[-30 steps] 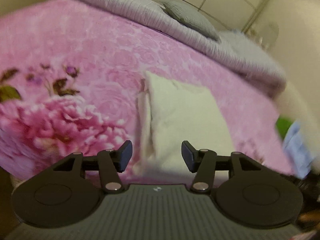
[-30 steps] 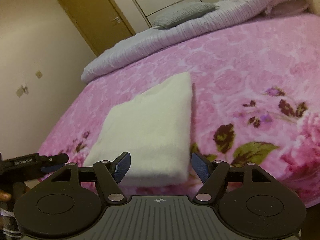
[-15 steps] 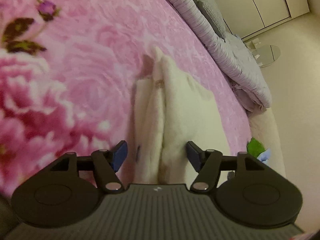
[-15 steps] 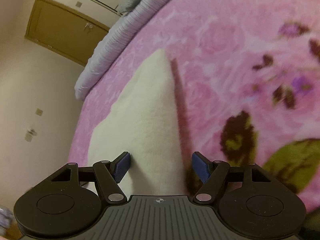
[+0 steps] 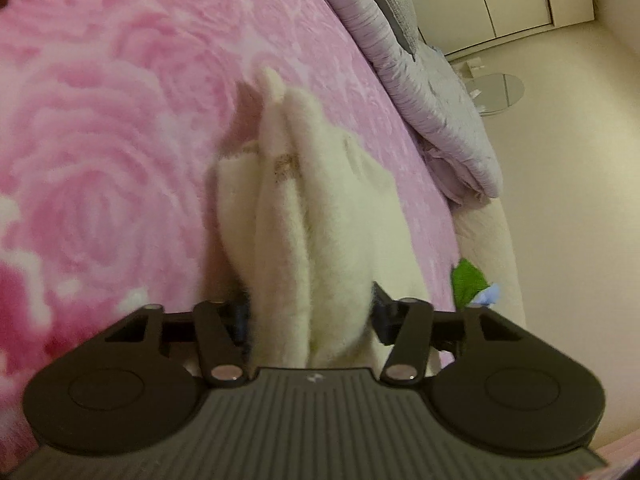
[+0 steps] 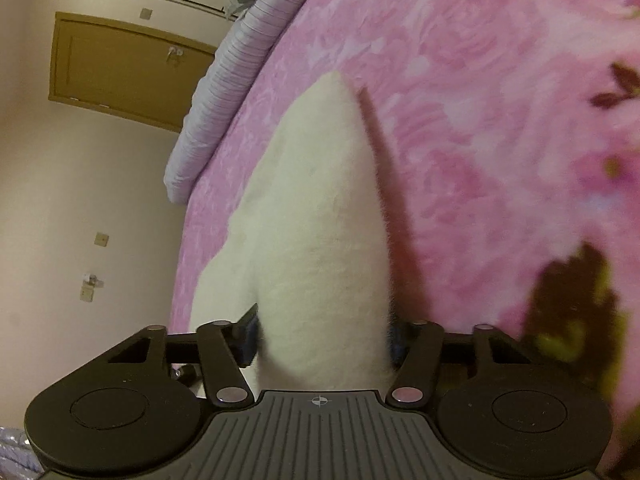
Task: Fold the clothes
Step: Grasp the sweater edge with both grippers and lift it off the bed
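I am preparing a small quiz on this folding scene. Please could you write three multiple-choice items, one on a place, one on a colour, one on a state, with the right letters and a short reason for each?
1. Where does the folded garment lie?
A. on the floor
B. on the pink floral bedspread
C. on a chair

2. What colour is the folded garment?
A. cream white
B. dark blue
C. red

3. How does the folded garment stand to the left gripper and the right gripper?
A. it lies far from both
B. only the right one reaches it
C. its near edge sits between the fingers of each

Answers:
1 B: pink rose fabric surrounds it in both views.
2 A: its fluffy surface is pale cream all over.
3 C: in each wrist view the cloth fills the gap between the fingers, whose jaws have just been closing on it.
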`<state>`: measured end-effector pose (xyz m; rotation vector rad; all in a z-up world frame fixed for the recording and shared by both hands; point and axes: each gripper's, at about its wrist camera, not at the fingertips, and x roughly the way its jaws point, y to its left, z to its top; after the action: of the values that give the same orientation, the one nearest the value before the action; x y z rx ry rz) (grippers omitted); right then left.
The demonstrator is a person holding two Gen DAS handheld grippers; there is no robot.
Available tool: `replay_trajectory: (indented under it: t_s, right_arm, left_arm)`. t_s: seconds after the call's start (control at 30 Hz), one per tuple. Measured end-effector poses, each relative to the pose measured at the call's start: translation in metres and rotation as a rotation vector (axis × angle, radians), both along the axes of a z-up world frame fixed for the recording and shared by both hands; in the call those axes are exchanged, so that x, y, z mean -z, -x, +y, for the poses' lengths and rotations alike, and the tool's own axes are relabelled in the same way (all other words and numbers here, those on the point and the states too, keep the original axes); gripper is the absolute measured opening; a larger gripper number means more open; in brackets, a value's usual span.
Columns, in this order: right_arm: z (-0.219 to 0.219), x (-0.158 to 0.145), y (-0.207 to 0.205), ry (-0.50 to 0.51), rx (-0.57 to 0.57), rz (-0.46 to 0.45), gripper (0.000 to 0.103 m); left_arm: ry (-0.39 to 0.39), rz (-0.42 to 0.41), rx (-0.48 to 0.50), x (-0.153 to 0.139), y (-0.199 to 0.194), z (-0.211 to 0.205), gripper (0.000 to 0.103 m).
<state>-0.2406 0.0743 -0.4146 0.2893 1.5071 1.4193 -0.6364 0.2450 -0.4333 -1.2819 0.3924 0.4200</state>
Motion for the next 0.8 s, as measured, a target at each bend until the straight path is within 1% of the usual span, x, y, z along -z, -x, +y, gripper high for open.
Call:
replay_trajectory:
  t_s: [0.07, 0.1, 0.17, 0.23, 0.33, 0.4, 0.47, 0.53, 0.63, 0.73, 0.8]
  right_arm:
    - [0.001, -0.003, 0.001, 0.009, -0.009, 0.003, 0.049]
    - [0.002, -0.007, 0.002, 0.011, -0.024, -0.004, 0.047]
    - [0.005, -0.014, 0.003, 0.015, -0.050, -0.018, 0.046]
    - [0.009, -0.015, 0.004, 0.049, -0.047, 0.003, 0.046]
    - [0.019, -0.025, 0.011, 0.083, -0.044, 0.027, 0.045]
    - [0.029, -0.038, 0.018, 0.102, -0.046, 0.056, 0.044]
    - [0.046, -0.057, 0.029, 0.102, -0.066, 0.057, 0.044]
    - [0.069, -0.076, 0.043, 0.089, -0.097, 0.048, 0.044]
    - [0.115, -0.099, 0.075, 0.052, -0.155, 0.034, 0.044]
    - [0.165, -0.114, 0.127, 0.013, -0.204, 0.045, 0.044]
    - [0.204, -0.125, 0.172, -0.012, -0.236, 0.049, 0.044]
  left_arm:
    - [0.022, -0.016, 0.019, 0.001, 0.002, 0.006, 0.044]
    - [0.026, -0.010, 0.045, -0.002, 0.002, 0.010, 0.044]
    - [0.038, 0.000, 0.094, -0.007, 0.001, 0.018, 0.043]
    - [0.087, -0.001, 0.115, -0.007, 0.001, 0.030, 0.041]
    - [0.108, 0.008, 0.105, -0.017, 0.006, 0.044, 0.040]
    - [0.116, 0.013, 0.085, -0.028, 0.012, 0.053, 0.040]
    - [0.123, 0.010, 0.068, -0.043, 0.024, 0.066, 0.039]
    - [0.111, 0.014, 0.056, -0.060, 0.040, 0.081, 0.039]
    - [0.075, 0.021, 0.012, -0.089, 0.084, 0.111, 0.039]
    - [0.035, 0.029, -0.051, -0.118, 0.137, 0.143, 0.039]
    - [0.011, 0.039, -0.091, -0.135, 0.179, 0.171, 0.039]
